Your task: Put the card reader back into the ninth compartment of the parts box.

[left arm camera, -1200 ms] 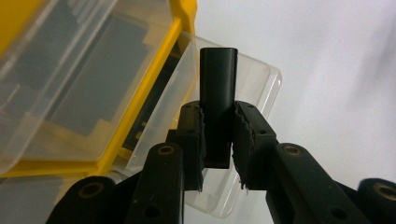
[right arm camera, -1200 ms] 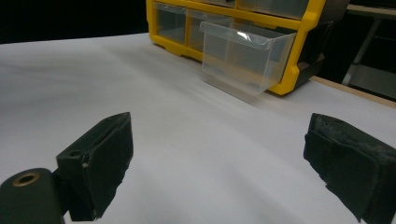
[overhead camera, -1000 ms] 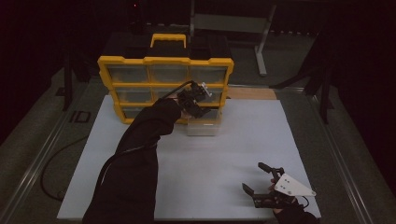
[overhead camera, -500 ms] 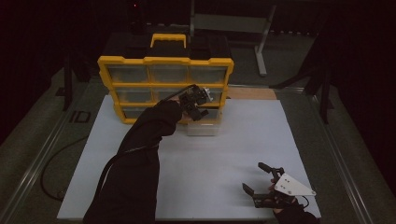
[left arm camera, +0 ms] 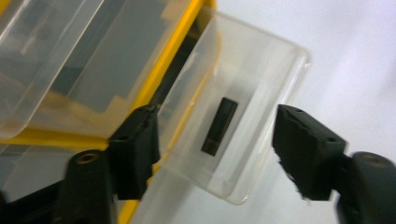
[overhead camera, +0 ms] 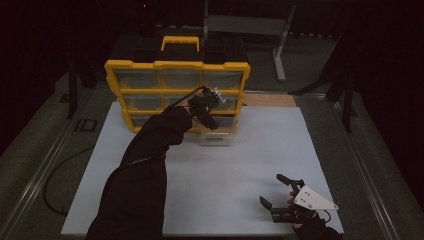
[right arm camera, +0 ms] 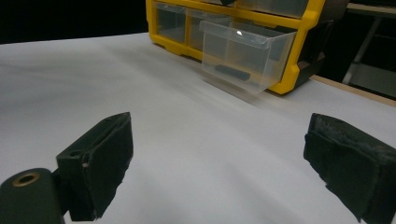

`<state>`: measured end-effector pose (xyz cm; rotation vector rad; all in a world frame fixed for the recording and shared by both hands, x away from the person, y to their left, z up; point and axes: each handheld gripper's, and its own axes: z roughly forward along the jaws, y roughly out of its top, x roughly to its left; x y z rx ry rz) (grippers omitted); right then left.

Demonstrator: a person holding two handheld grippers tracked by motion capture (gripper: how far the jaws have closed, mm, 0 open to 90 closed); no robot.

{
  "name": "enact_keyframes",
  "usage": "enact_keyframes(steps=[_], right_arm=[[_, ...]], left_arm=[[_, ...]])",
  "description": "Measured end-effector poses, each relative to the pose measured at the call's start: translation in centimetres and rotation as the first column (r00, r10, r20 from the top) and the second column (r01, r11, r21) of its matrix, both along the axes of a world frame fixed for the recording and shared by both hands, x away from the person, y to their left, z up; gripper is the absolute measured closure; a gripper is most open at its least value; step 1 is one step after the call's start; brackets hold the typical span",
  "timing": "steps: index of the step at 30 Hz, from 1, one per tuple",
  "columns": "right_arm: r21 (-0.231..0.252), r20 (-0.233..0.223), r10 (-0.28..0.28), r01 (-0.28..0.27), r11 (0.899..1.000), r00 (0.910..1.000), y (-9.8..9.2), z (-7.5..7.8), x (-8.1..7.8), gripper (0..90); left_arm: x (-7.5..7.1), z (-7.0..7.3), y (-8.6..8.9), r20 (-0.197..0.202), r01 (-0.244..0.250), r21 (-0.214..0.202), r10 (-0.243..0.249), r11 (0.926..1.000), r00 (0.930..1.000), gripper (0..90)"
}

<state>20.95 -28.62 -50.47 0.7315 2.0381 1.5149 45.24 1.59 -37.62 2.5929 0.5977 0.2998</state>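
High view: the left gripper (overhead camera: 214, 120) hangs over the pulled-out clear plastic drawer (overhead camera: 216, 137) of the yellow-framed organiser cabinet (overhead camera: 177, 65); the right gripper (overhead camera: 281, 196), jaws wide, rests on the white surface (overhead camera: 240, 160). Left gripper view: its jaws have just been opening and stand apart astride the drawer (left arm camera: 233, 126), where a small black rectangular piece (left arm camera: 218, 126) lies; nothing gripped. Right gripper view: wide jaws, drawer (right arm camera: 245, 53) far ahead.

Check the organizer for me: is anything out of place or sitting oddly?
One clear drawer at the bottom right of the yellow organizer is pulled well out, a small black piece lying in it. The other drawers sit flush. Nothing looks spilled or damaged.
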Motion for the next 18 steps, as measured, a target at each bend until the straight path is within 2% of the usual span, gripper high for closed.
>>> enact_keyframes(steps=[4, 9, 10, 11, 12, 14, 16, 18], right_arm=[[0.001, 0.000, -0.001, 0.001, 1.000, 1.0000, 0.0, 0.0, 0.1, 8.4], [0.001, -0.002, -0.005, 0.005, 1.000, 1.0000, 0.0, 0.0, 0.0, 8.4], [0.001, -0.002, -0.003, 0.003, 1.000, 1.0000, 0.0, 0.0, 0.1, 8.4], [0.003, -0.002, -0.002, 0.002, 1.000, 1.0000, 0.0, 0.0, 0.1, 8.5], [0.003, -0.001, -0.003, 0.003, 1.000, 1.0000, 0.0, 0.0, 0.1, 8.4], [0.002, -0.002, -0.005, 0.005, 1.000, 1.0000, 0.0, 0.0, 0.1, 8.4], [0.001, -0.002, -0.008, 0.008, 1.000, 1.0000, 0.0, 0.0, 0.1, 8.4], [-0.001, -0.004, -0.007, 0.007, 1.000, 1.0000, 0.0, 0.0, 0.1, 8.4]], left_arm=[[-0.2, 0.2, 0.1, -0.022, -0.003, 0.001, 0.003, 1.0000, 0.9998, 25.3], [-0.6, 0.4, 0.4, -0.013, 0.012, -0.007, -0.012, 0.9999, 0.9998, 14.8], [-0.7, 0.4, 0.5, -0.014, 0.018, -0.005, -0.018, 0.9998, 0.9997, 10.9], [-0.7, 0.5, 0.7, -0.042, 0.028, -0.020, -0.029, 0.9994, 0.9987, 7.6], [-0.7, 0.5, 0.9, -0.033, 0.027, -0.019, -0.027, 0.9995, 0.9991, 3.2], [-0.7, 0.5, 1.0, -0.029, 0.016, -0.021, -0.016, 0.9997, 0.9995, 3.0], [-0.6, 0.7, 1.6, -0.045, 0.024, -0.054, -0.026, 0.9983, 0.9986, 0.8], [-0.7, 0.8, 1.9, -0.032, 0.016, -0.055, -0.018, 0.9983, 0.9993, 0.4]])
